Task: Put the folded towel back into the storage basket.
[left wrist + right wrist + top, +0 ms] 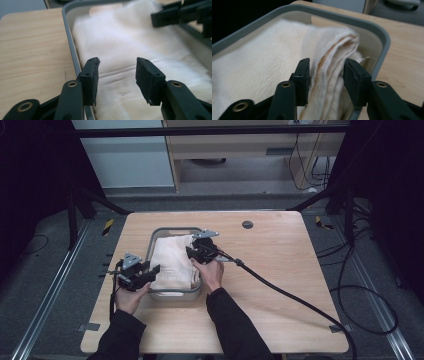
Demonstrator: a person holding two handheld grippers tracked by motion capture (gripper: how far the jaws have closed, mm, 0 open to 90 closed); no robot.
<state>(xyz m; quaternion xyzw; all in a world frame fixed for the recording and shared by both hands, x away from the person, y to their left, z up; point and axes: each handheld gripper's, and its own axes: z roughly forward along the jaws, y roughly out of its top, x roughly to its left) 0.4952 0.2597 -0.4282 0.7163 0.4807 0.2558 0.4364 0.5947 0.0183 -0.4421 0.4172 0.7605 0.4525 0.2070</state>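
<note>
High view: I see a folded white towel lying in a grey tub on the tabletop, my left claw at its near-left side, my right claw at its right edge. Left gripper view: the left claw hangs wide over the towel, gripping nothing. Right gripper view: the right claw straddles the towel's folded edge, jaws touching it, though I cannot tell if they pinch. I judge the grasp barely begun; lifting remains.

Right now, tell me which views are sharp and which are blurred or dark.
High view: the light wooden table is evenly lit, its surroundings nearly black. Left gripper view: the left gripper is sharp, while the folded cream towel in the grey plastic tub smears soft. Right gripper view: the right gripper straddles the towel's folded edge, focus softening towards the tub's far rim.
</note>
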